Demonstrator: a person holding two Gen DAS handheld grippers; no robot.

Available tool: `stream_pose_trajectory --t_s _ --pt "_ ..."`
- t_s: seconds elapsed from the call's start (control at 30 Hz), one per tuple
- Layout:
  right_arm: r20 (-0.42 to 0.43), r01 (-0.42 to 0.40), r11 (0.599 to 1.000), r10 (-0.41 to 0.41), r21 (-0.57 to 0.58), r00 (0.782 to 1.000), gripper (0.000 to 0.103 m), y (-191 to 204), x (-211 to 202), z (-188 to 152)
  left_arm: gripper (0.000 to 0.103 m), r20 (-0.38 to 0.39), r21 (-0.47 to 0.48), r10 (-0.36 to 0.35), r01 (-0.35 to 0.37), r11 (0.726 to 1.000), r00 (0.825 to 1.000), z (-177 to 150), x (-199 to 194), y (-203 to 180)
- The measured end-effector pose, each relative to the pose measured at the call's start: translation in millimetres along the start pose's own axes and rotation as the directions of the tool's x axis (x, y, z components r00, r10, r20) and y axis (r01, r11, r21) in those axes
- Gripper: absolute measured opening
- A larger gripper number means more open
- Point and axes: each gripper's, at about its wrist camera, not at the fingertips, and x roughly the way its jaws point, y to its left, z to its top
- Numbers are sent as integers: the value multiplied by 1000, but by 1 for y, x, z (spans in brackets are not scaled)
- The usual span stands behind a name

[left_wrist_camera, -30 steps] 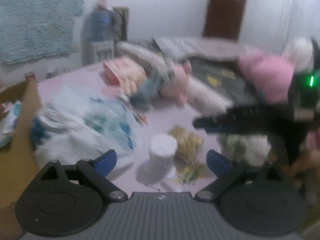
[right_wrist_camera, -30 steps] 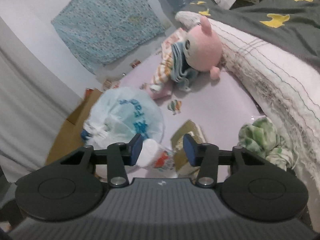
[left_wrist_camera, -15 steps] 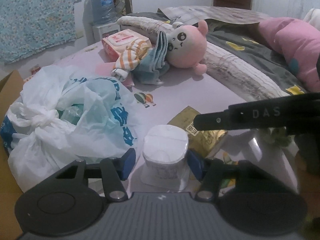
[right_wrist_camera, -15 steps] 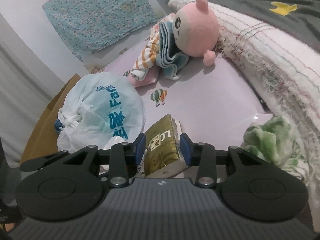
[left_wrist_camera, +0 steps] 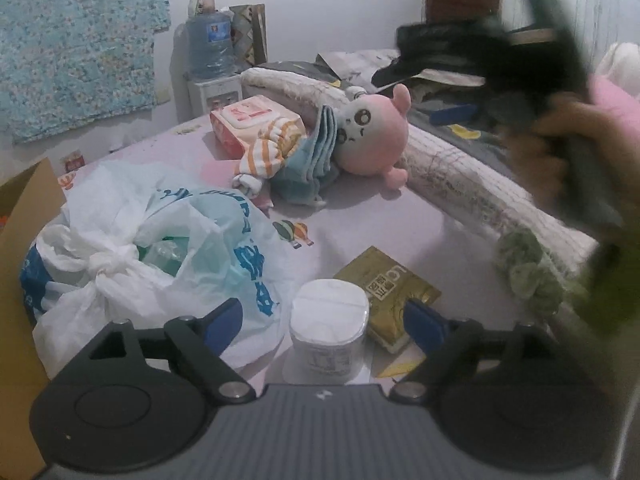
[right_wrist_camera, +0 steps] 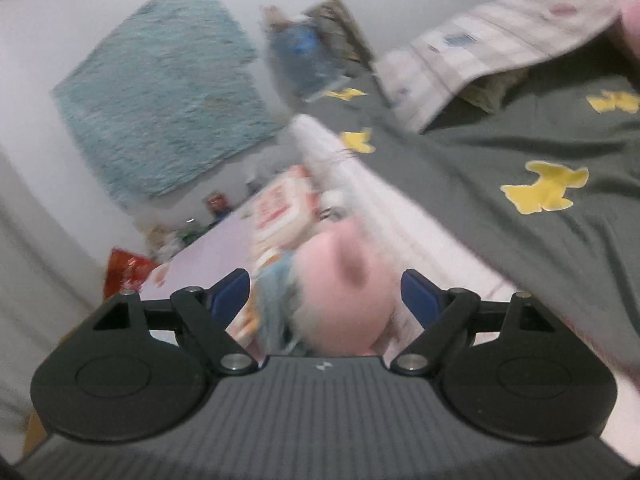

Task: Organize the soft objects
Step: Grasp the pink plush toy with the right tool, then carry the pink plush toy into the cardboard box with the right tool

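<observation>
L tongs (left_wrist_camera: pixel 324 322) just opened, apart w/ tissue roll (left_wrist_camera: pixel 329 322) between, untouched. R tongs (right_wrist_camera: pixel 326 294) just opened, apart; pink plush (right_wrist_camera: pixel 344 300) between, blurred.

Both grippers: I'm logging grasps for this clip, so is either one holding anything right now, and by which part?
Nothing is held. The left gripper stands open around the white roll; the right gripper stands open over the pink plush.

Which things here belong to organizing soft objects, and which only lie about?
Belong: round pink plush toy; folded blue cloth; striped orange-white sock; crumpled green cloth.
Lying about: knotted white plastic bag; gold packet; white wrapped roll.
</observation>
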Motion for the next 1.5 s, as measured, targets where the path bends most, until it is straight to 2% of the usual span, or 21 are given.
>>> stream_pose_trajectory --t_s 0.1,0.2,0.27,0.3,0.33,0.43,0.6,0.77,0.9,0.97,1.07,1.17,1.3,1.37,1.5 --pt "-45 40 999 -39 36 998 83 -7 35 4 89 25 -22 -23 24 999 999 -1 -4 6" --pt "-30 16 999 -15 29 999 84 -8 49 2 89 57 -36 -34 36 999 998 -4 -6 12" --pt "-21 4 999 -3 36 1000 78 -11 53 4 89 65 -52 -42 45 998 997 -3 -6 17" --pt "-21 -17 999 18 47 1000 69 -13 54 4 89 62 -62 -42 46 997 997 -2 -5 19" --pt "-25 -39 997 40 65 999 66 -15 54 4 89 61 -71 -45 49 996 997 -2 -5 20" --pt "-24 -56 995 58 87 998 61 -21 51 4 89 57 -96 -54 60 994 997 0 -5 24" --pt "1 -82 986 83 148 997 58 -30 32 -2 89 58 -101 -59 65 993 997 3 -6 26" --pt "58 -109 976 100 187 993 58 -39 -4 -11 89 86 -90 -55 63 994 995 7 -8 25" --pt "89 -174 956 157 236 984 58 -50 -42 -25 89 92 -93 -79 87 992 993 9 -9 23" --pt "90 -224 939 208 262 974 58 -56 -61 -33 89 92 -94 -96 105 990 991 9 -10 21" --pt "58 -316 899 314 304 948 58 -60 -83 -50 89 100 -103 -134 145 984 986 11 -14 17" --pt "4 -376 868 396 326 918 58 -54 -97 -66 89 116 -105 -183 195 975 976 14 -20 12" --pt "-60 -445 825 493 348 868 58 -36 -110 -86 89 135 -99 -226 240 966 965 16 -29 5" --pt "-64 -447 834 491 324 869 59 -23 -119 -92 89 132 -105 -258 272 956 957 15 -35 6" --pt "-87 -503 805 552 315 829 59 1 -124 -91 89 162 -141 -267 290 947 950 10 -55 14"
